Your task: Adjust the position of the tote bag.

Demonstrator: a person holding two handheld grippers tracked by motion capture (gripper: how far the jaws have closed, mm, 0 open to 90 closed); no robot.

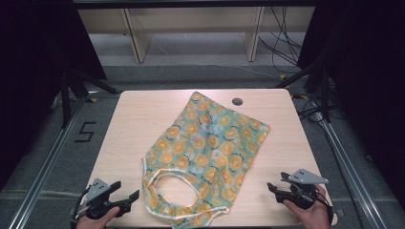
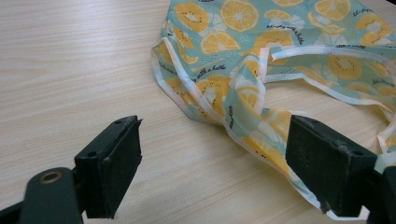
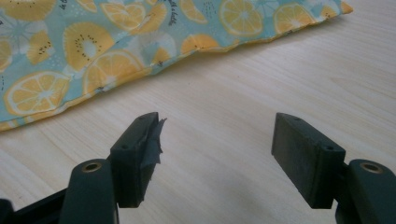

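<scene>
A teal cloth bag (image 1: 210,143) printed with orange slices lies flat across the middle of the wooden table (image 1: 133,124), its looped handles (image 1: 165,179) at the near edge. My left gripper (image 1: 128,196) rests at the near left, open, just left of the handles; the bag's white-trimmed edge (image 2: 205,100) lies ahead between its jaws. My right gripper (image 1: 273,190) sits at the near right, open, a short way from the bag's side edge (image 3: 140,70). Nothing is between either pair of jaws.
A round grommet hole (image 1: 237,101) is in the table's far right part. Metal frame rails (image 1: 52,152) run along both sides, and a wooden shelf unit (image 1: 191,28) stands beyond the table. Cables (image 1: 286,43) lie on the floor at the back right.
</scene>
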